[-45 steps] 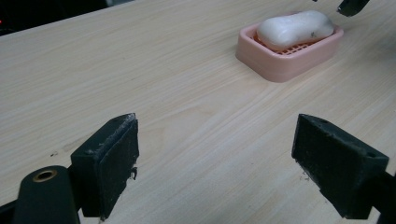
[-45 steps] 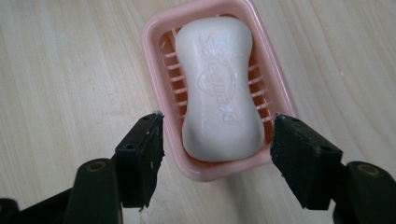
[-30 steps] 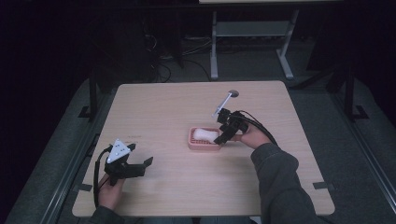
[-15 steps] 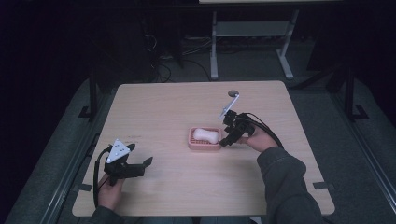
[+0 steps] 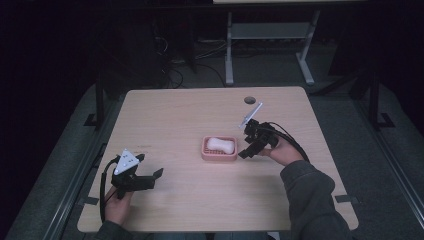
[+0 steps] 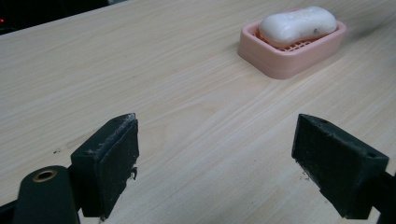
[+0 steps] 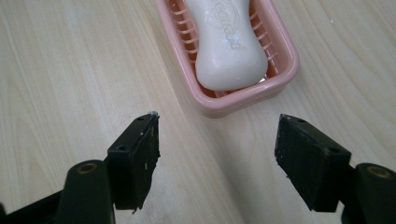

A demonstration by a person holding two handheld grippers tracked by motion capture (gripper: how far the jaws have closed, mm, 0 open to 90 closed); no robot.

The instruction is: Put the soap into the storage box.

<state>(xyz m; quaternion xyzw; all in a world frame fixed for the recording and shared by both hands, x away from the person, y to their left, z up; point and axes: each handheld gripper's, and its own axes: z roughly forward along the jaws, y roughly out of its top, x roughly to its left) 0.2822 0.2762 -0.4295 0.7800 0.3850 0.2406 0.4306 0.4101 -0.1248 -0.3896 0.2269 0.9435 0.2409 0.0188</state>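
Note:
A white bar of soap point(image 5: 220, 145) lies in a pink slotted soap dish point(image 5: 206, 152) at the middle of the wooden table. My right gripper point(image 5: 245, 151) hovers just right of the dish, jaws apart and having just been opening, with nothing between them; in the right gripper view the soap point(image 7: 229, 44) and dish point(image 7: 282, 70) lie just beyond the fingertips point(image 7: 137, 158). My left gripper point(image 5: 152, 176) rests near the front left of the table, open and empty. The left gripper view has the dish point(image 6: 299, 58) and soap point(image 6: 296, 25) far off at upper right.
The table point(image 5: 175, 115) is light wood with a small round grommet hole point(image 5: 249, 100) near its far edge. Beyond it stand a white metal table frame point(image 5: 270, 35) and cables on a dark floor. A person's sleeve point(image 5: 312, 200) reaches in from the bottom right.
My right gripper has drawn back to the right, away from the soap dish, and its jaws stand wider. The soap stays in the dish. The left gripper has not moved.

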